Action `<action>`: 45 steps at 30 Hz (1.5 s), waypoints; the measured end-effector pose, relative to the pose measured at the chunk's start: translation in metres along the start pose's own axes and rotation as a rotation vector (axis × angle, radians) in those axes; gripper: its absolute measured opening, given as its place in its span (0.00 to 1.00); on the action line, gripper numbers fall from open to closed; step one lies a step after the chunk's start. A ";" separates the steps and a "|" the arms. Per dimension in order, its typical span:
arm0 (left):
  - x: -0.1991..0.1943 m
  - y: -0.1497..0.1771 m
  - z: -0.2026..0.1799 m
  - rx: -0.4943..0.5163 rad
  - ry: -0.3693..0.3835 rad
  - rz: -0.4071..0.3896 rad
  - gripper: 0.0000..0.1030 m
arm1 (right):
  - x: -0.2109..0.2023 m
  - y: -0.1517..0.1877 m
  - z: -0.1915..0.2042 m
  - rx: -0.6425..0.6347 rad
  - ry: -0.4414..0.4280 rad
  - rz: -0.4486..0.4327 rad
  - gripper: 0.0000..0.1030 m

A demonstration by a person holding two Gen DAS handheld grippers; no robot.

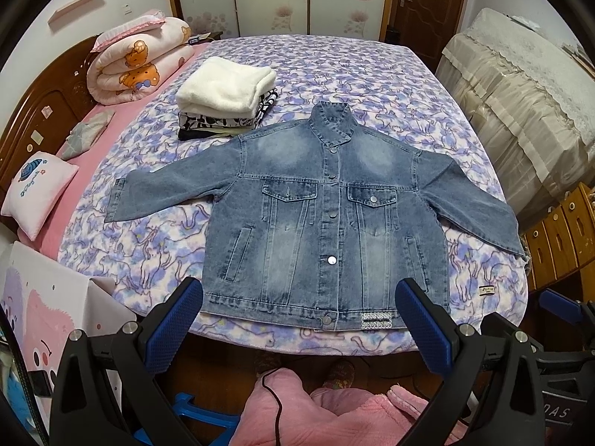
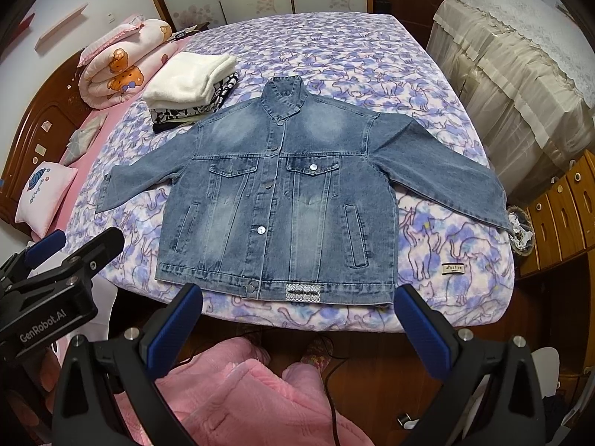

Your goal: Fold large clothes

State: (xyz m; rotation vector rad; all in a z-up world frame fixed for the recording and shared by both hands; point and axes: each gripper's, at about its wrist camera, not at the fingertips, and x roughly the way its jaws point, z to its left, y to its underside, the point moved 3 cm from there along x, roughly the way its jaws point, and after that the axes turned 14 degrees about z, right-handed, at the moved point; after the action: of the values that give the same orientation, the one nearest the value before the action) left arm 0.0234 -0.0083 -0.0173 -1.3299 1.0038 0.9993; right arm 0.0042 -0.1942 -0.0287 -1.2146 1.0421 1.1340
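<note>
— Denim jacket (image 1: pixel 327 215): where does it lie?
— Face up and buttoned on a bed's purple cat-print blanket (image 1: pixel 372 70), collar toward the far end, hem along the near edge, both sleeves stretched out sideways, the one on the right reaching the blanket's edge.
— And the tongs?
— The left gripper (image 1: pixel 297 325) hangs just short of the hem, fingers spread wide, holding nothing. The right gripper (image 2: pixel 299 329) does likewise, apart from the cloth.
— Anything else on the bed?
— A stack of folded clothes (image 1: pixel 227 98), a white fleece on top, sits beside the jacket's left shoulder; a rolled pink quilt (image 1: pixel 137 59) rests by the headboard.
</note>
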 end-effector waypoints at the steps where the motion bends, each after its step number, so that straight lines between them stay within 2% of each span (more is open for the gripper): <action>1: 0.000 0.000 0.001 -0.004 0.000 -0.001 1.00 | 0.000 0.000 0.000 0.000 0.000 -0.001 1.00; 7: -0.002 0.002 0.001 -0.024 -0.007 -0.002 1.00 | -0.001 0.000 0.004 -0.004 -0.003 -0.001 1.00; 8: -0.002 0.002 0.000 -0.027 -0.008 -0.004 1.00 | -0.001 -0.004 -0.008 -0.006 -0.003 -0.001 1.00; 13: -0.004 0.003 0.000 -0.046 -0.015 -0.009 1.00 | -0.001 -0.008 -0.009 -0.008 -0.004 -0.002 1.00; 20: -0.002 0.005 -0.002 -0.084 -0.018 0.008 1.00 | -0.001 -0.008 -0.023 -0.012 -0.008 -0.001 1.00; 27: 0.002 0.007 -0.003 -0.113 -0.017 0.032 1.00 | -0.002 -0.012 -0.018 -0.017 -0.021 -0.002 1.00; 30: 0.004 0.002 0.007 -0.159 0.001 0.039 1.00 | 0.001 -0.025 -0.012 -0.020 -0.028 -0.002 1.00; 34: 0.015 -0.005 0.026 -0.232 0.030 0.074 1.00 | 0.004 -0.025 -0.024 -0.009 -0.042 -0.009 1.00; 39: 0.033 -0.014 0.050 -0.293 0.075 0.115 1.00 | 0.014 -0.037 -0.021 0.005 -0.071 0.005 1.00; 43: 0.045 -0.028 0.076 -0.329 0.102 0.128 1.00 | 0.020 -0.058 -0.005 0.015 -0.069 0.008 0.99; 45: 0.049 -0.040 0.094 -0.334 0.143 0.115 1.00 | 0.025 -0.074 0.009 0.033 -0.070 0.010 0.99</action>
State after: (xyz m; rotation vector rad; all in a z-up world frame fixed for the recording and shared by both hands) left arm 0.0759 0.0857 -0.0538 -1.6508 1.0620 1.2112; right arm 0.0808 -0.1842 -0.0415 -1.1369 1.0106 1.1545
